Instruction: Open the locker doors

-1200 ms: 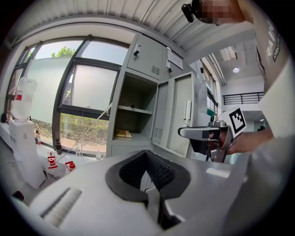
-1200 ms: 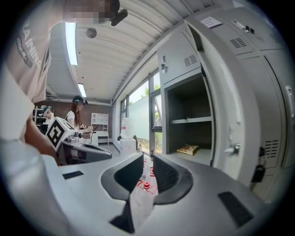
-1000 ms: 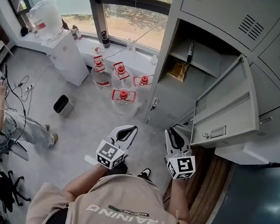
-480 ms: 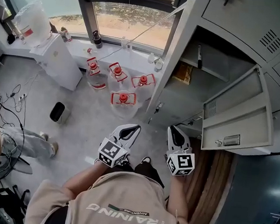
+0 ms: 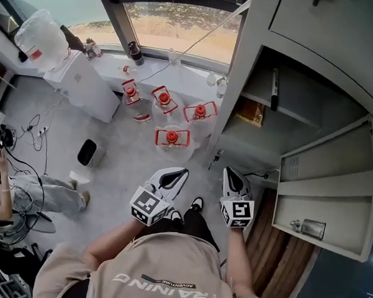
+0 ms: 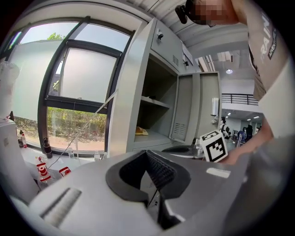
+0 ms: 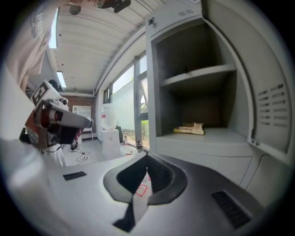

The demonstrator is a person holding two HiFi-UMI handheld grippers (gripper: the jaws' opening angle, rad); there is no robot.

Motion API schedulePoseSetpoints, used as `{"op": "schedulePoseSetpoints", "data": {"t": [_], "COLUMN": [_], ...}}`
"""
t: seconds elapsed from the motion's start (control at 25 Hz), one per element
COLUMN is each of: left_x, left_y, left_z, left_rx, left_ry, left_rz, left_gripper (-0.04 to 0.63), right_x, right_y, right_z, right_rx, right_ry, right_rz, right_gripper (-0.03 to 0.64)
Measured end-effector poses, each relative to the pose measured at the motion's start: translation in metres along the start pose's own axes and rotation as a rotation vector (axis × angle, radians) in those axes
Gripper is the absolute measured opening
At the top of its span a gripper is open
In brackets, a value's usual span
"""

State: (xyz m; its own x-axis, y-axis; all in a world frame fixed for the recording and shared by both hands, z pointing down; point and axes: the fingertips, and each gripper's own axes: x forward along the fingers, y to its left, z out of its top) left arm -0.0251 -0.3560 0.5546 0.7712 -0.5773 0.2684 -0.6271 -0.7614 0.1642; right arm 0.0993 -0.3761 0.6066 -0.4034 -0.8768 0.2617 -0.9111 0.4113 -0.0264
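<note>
Locker door (image 5: 328, 188) stands swung wide open at the right of its grey locker (image 5: 246, 47), baring a compartment (image 5: 251, 142) with one shelf (image 5: 295, 114). The upper door (image 5: 325, 24) above it is closed. Left of the locker, a window (image 5: 177, 22) runs above the grey floor (image 5: 127, 166). A white water dispenser (image 5: 82, 82) stands there, with four red-capped water bottles (image 5: 172, 138) clustered between it and the locker. Both tongs hang low before the compartment, well apart from the open door. The left tongs (image 5: 178, 174) and the right tongs (image 5: 228, 175) are each clenched tip to tip, with nothing between. A yellowish packet (image 5: 250, 111) lies on the compartment's bottom, and a dark marker (image 5: 275, 88) lies on the shelf.
</note>
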Motion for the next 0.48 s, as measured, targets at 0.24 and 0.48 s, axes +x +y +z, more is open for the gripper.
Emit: {"op": "schedulePoseSetpoints", "data": {"t": [0.24,0.48], "left_x": [0.024,0.038], "left_y": [0.017,0.032], "left_z": [-0.005,-0.036], "left_rx": [-0.002,0.015], "left_ry": [0.003,0.011], "left_rz": [-0.009,-0.026], "left_gripper": [0.006,0.006], "right_x": [0.073,0.111], "right_y": [-0.029,-0.04], "right_z": [-0.093,-0.154], "right_rx": [0.052,0.093], "right_ry": [0.081,0.102], "right_rz": [-0.079,-0.143], "right_gripper": [0.011,0.011]}}
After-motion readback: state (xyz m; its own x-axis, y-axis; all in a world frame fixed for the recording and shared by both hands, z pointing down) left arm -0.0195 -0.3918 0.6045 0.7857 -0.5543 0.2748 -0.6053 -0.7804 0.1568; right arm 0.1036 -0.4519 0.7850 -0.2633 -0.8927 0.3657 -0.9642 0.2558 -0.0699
